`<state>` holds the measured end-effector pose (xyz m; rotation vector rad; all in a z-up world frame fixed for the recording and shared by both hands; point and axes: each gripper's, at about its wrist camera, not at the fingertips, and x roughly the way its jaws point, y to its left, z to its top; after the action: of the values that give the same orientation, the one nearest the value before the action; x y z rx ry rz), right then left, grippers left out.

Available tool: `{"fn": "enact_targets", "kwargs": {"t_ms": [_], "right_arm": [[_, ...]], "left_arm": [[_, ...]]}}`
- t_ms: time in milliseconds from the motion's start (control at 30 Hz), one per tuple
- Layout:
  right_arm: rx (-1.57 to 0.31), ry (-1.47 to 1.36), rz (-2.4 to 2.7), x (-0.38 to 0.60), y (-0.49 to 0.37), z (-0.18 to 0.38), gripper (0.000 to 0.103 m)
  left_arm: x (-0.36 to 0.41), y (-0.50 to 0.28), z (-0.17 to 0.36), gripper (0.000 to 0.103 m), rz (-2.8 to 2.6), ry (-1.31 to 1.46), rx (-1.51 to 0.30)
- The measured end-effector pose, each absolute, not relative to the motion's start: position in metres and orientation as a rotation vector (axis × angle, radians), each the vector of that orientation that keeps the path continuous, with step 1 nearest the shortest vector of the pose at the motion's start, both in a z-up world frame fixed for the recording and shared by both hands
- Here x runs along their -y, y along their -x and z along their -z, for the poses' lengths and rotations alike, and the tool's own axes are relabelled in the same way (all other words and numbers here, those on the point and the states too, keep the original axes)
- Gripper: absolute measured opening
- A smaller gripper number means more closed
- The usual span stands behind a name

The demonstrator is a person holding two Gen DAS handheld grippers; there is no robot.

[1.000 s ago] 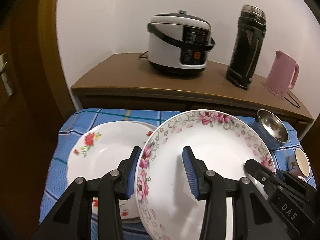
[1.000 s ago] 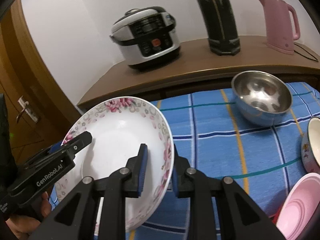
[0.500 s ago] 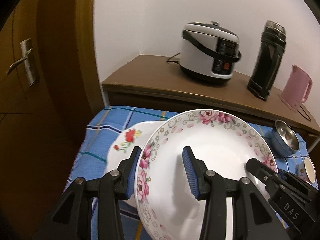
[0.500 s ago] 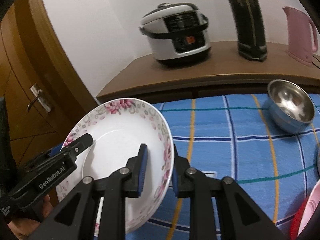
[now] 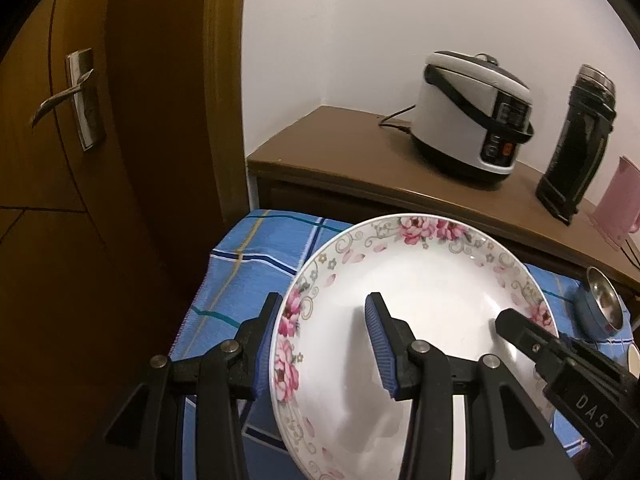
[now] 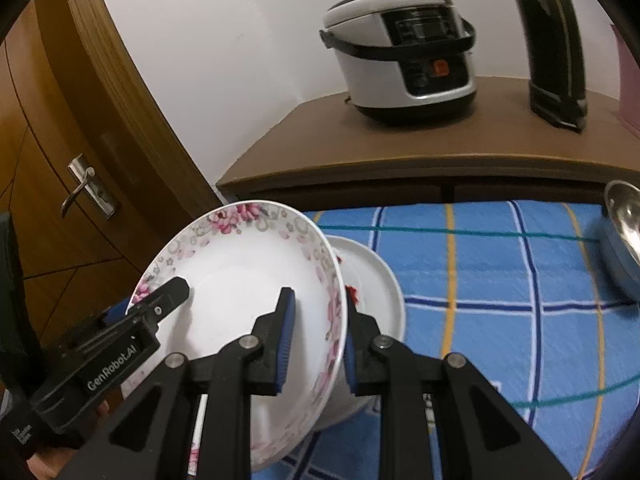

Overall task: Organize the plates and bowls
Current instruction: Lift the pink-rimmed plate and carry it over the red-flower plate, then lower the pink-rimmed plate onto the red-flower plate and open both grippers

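Floral plate (image 6: 240,280) held aloft by both rims: right gripper (image 6: 316,344) pinched tight on one, left gripper (image 5: 324,344) wider across the other. It hangs over the red-flowered plate (image 6: 376,280) at the table's (image 6: 500,280) left edge. Likely next: level, lower, stack.

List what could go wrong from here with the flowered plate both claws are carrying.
1. The flowered plate hangs tilted between left claw and right claw, each pinching only its rim; uneven hand motion could twist it loose.
2. The white plate lies just under it on the blue checked cloth; lowering off-centre could chip both.
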<state>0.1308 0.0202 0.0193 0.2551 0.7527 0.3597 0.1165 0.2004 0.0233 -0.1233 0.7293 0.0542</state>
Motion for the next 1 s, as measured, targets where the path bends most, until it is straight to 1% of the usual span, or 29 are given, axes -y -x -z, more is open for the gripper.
{"fn": "enact_targets", "kwargs": {"t_ms": [700,1000], "right_arm": [[-0.787,-0.196,-0.335,-0.031,-0.151,0.001,0.024],[-0.773,-0.154,-0.300,-0.036,-0.152,0.003,0.024]], "left_arm": [[-0.201,-0.145,0.012,0.045,-0.090,0.128,-0.790],[-0.196,-0.150,0.020,0.045,-0.087,0.118,-0.798]]}}
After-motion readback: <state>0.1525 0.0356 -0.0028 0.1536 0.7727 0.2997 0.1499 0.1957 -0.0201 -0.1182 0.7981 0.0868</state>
